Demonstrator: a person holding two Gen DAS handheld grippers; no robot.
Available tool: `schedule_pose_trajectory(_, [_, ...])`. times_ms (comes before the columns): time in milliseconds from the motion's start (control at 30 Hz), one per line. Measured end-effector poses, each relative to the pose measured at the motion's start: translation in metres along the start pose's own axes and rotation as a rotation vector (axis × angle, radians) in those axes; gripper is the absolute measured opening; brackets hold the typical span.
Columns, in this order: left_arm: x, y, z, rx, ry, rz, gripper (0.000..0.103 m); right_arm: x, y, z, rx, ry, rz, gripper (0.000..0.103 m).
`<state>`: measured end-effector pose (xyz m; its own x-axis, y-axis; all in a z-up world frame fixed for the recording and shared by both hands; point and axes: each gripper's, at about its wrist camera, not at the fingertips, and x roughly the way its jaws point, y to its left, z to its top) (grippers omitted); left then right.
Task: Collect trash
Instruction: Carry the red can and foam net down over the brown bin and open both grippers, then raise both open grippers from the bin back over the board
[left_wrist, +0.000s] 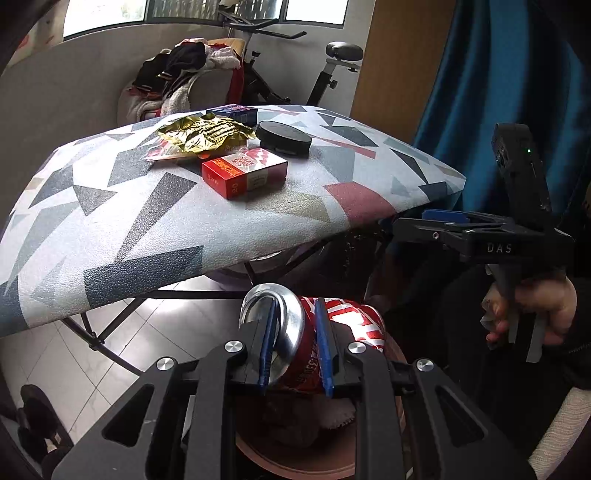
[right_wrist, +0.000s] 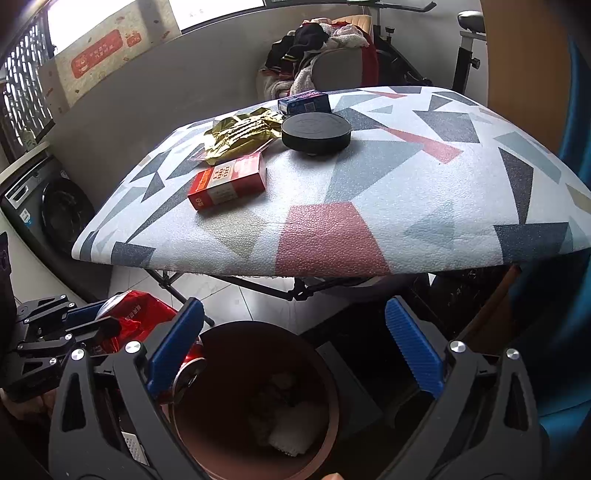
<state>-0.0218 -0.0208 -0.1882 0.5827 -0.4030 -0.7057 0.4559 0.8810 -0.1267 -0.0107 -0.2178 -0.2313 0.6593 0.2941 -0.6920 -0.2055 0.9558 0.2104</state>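
My left gripper (left_wrist: 295, 332) is shut on a crushed red and silver can (left_wrist: 343, 325), held over the brown bin (left_wrist: 306, 469). The can (right_wrist: 136, 314) and the left gripper (right_wrist: 74, 325) also show at the left of the right wrist view, at the bin's rim (right_wrist: 332, 398). My right gripper (right_wrist: 295, 339) is open and empty above the bin; it shows at the right of the left wrist view (left_wrist: 436, 225). On the patterned table (right_wrist: 369, 206) lie a gold wrapper (right_wrist: 240, 134), a red box (right_wrist: 229, 181), a blue box (right_wrist: 304, 101) and a black round disc (right_wrist: 316, 131).
The bin holds white crumpled paper (right_wrist: 291, 435) and dark scraps. A washing machine (right_wrist: 48, 206) stands at the left. An exercise bike (left_wrist: 280, 59) and a chair piled with clothes (left_wrist: 184, 77) stand behind the table. A blue curtain (left_wrist: 517, 92) hangs at the right.
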Motion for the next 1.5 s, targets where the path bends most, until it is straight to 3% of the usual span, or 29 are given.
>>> schedule_pose_trajectory(67, [0.000,0.002,0.000,-0.011,0.000,0.001,0.023,0.000,0.001,0.000,-0.002,0.000,0.000,0.097])
schedule_pose_trajectory(167, [-0.003,0.006,0.001,-0.034,-0.016,0.045,0.071,0.000,0.001,0.000,-0.003,0.000,0.001,0.097])
schedule_pose_trajectory(233, [-0.007,0.010,0.002,-0.050,-0.044,0.088,0.077,0.000,0.001,0.000,-0.003,-0.001,0.000,0.097])
schedule_pose_trajectory(300, [-0.010,0.012,0.003,-0.061,-0.058,0.129,0.092,0.001,0.002,0.000,-0.004,-0.001,-0.001,0.097])
schedule_pose_trajectory(1067, [-0.014,0.035,0.011,-0.139,-0.054,0.284,0.097,-0.003,0.005,0.006,-0.020,-0.008,-0.010,0.097])
schedule_pose_trajectory(1500, [-0.031,0.052,0.054,-0.057,-0.156,0.411,0.097,0.003,-0.019,0.047,0.012,-0.056,-0.019,0.097])
